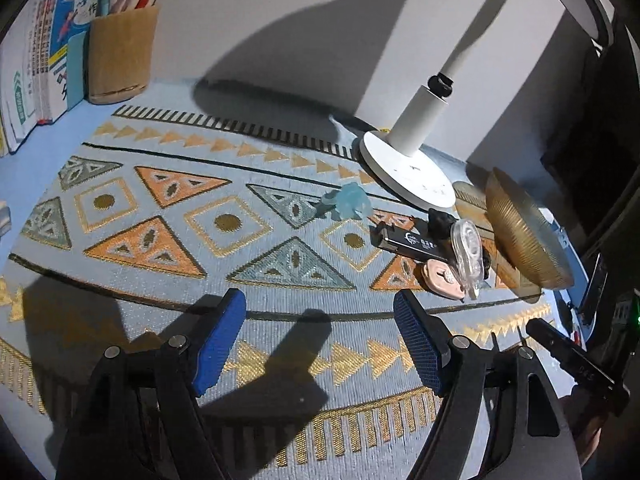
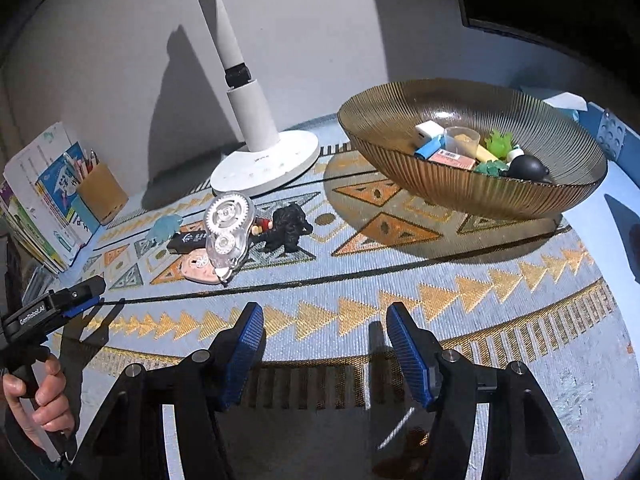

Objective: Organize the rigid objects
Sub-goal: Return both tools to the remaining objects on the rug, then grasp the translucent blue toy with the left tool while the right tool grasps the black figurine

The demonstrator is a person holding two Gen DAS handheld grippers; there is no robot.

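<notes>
A ribbed amber glass bowl (image 2: 472, 190) stands on the patterned mat and holds several small items; it also shows in the left wrist view (image 1: 524, 236). Left of it lies a cluster: a clear correction tape (image 2: 229, 232) (image 1: 468, 256), a pink oval piece (image 2: 198, 268) (image 1: 442, 278), a black USB stick (image 2: 186, 241) (image 1: 408, 243), a black figurine (image 2: 286, 228) (image 1: 440, 222) and a light blue elephant toy (image 2: 163, 227) (image 1: 352, 200). My left gripper (image 1: 320, 344) is open and empty over the mat. My right gripper (image 2: 324, 354) is open and empty, short of the cluster.
A white desk lamp base (image 2: 266, 166) (image 1: 406, 170) stands behind the cluster. A brown pen holder (image 1: 120, 56) (image 2: 102, 192) and books (image 1: 44, 52) stand at the far left by the wall. The left gripper's body (image 2: 52, 308) shows in the right wrist view.
</notes>
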